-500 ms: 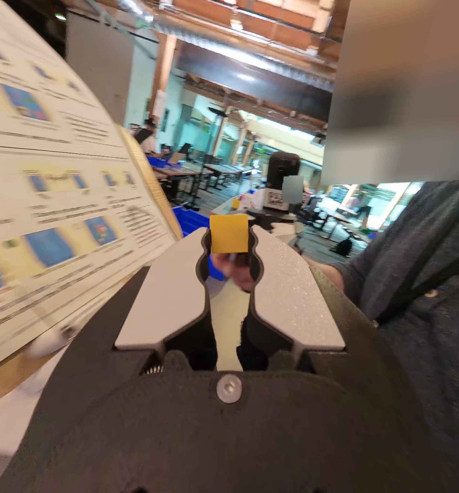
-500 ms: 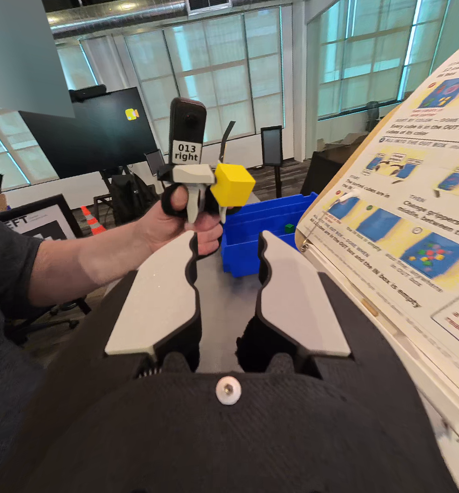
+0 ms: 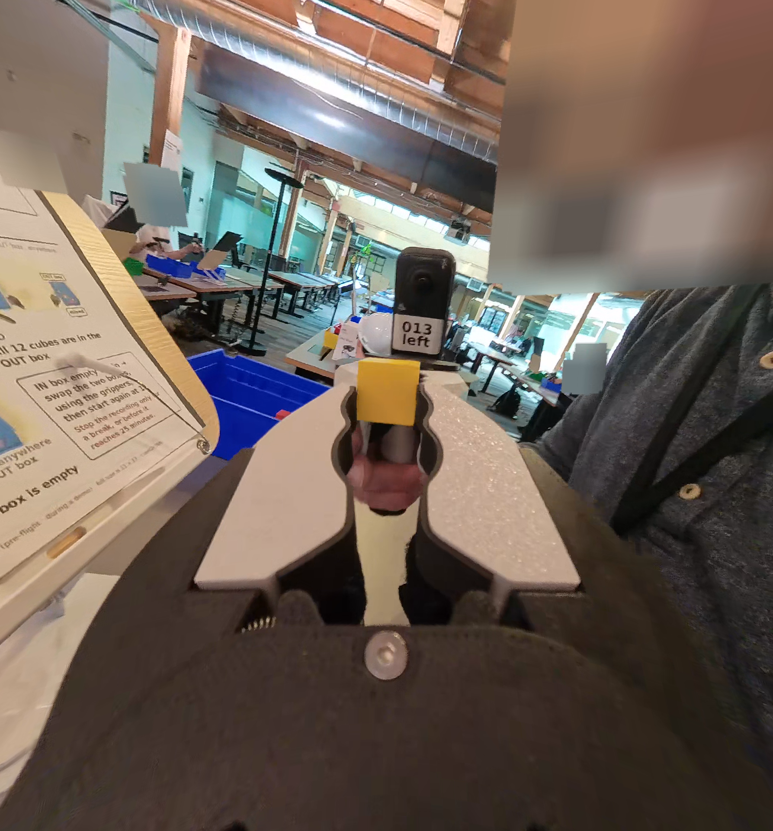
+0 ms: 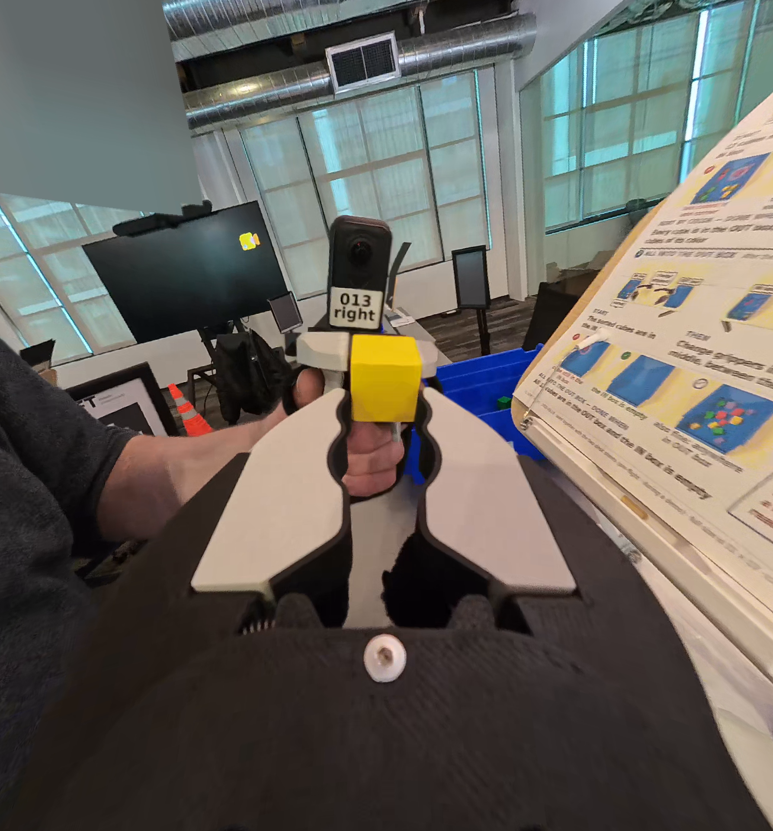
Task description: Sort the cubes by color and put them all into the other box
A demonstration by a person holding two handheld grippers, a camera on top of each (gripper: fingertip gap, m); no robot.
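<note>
Left wrist view: a small yellow plastic cube (image 3: 386,391) is clamped in the narrowed jaws of the left gripper (image 3: 386,407), raised to the right of the blue plastic box (image 3: 249,404).

Right wrist view: the jaws of the right gripper (image 4: 382,404), open a moment ago, are now closed on the same cube, left of the box. A handover is judged underway.

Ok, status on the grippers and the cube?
Left gripper and right gripper both clamped on yellow cube, tip to tip, mid-air. Blue box beyond. Nothing in the way.

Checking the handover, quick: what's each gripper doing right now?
Left gripper: closed on the yellow cube.
Right gripper: closed on the same yellow cube, fingers against its sides.
</note>
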